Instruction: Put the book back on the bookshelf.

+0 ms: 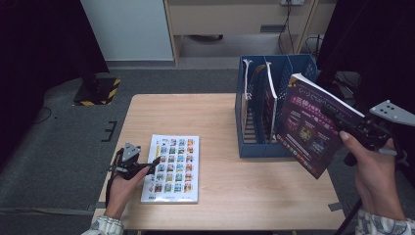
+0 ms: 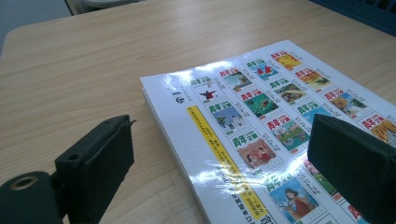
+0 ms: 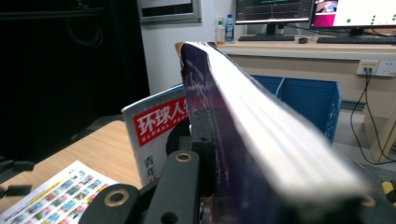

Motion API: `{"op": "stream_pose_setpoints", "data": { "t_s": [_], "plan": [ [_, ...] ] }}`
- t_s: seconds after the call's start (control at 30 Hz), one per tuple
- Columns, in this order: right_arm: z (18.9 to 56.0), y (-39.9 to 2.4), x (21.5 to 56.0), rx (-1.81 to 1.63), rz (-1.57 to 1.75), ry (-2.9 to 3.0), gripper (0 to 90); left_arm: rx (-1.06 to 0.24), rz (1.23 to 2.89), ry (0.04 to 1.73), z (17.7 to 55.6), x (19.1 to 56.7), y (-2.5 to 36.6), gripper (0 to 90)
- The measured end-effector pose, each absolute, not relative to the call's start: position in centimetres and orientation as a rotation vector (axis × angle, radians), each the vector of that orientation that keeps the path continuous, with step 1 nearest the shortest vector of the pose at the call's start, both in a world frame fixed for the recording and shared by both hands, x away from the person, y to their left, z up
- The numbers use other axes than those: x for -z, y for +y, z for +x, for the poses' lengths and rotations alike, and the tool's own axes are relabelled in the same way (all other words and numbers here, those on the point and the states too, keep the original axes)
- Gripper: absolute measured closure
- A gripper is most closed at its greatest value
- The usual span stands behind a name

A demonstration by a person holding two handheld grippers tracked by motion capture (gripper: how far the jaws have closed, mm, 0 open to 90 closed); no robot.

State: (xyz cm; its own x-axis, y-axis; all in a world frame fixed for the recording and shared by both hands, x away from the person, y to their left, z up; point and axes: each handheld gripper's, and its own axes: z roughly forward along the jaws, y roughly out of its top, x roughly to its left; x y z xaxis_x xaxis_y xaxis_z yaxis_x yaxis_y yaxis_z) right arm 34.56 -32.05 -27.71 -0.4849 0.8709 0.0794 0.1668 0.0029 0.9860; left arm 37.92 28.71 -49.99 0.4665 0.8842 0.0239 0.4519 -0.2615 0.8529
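Observation:
A thick purple-covered book (image 1: pixel 313 122) hangs tilted in the air just right of the blue file rack (image 1: pixel 254 147). My right gripper (image 1: pixel 337 120) is shut on the book's right edge. In the right gripper view the purple book (image 3: pixel 252 116) runs edge-on away from the right gripper (image 3: pixel 210 140), with white page edges showing. A white book with a grid of small coloured pictures (image 1: pixel 171 169) lies flat on the wooden table (image 1: pixel 195 112). My left gripper (image 1: pixel 151 164) rests open at its left edge. In the left gripper view the left gripper (image 2: pixel 219 140) has one jaw over the white book (image 2: pixel 261 126) and one over bare wood.
The blue rack stands upright at the table's right side and holds magazines (image 1: pixel 270 98), one with a red title band (image 3: pixel 159 121). The table's right edge lies close under the raised book. A desk with monitors (image 3: pixel 275 9) stands beyond, dark curtains at both sides.

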Motion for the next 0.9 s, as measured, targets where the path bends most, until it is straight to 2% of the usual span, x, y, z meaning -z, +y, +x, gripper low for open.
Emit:
{"op": "stream_pose_setpoints", "data": {
  "t_s": [0.9],
  "plan": [
    [43.7,-27.8,28.0,-1.304,1.234,1.596,84.1,-0.657,1.888,1.115,37.9,50.0,28.8,7.0]
  ]
}}
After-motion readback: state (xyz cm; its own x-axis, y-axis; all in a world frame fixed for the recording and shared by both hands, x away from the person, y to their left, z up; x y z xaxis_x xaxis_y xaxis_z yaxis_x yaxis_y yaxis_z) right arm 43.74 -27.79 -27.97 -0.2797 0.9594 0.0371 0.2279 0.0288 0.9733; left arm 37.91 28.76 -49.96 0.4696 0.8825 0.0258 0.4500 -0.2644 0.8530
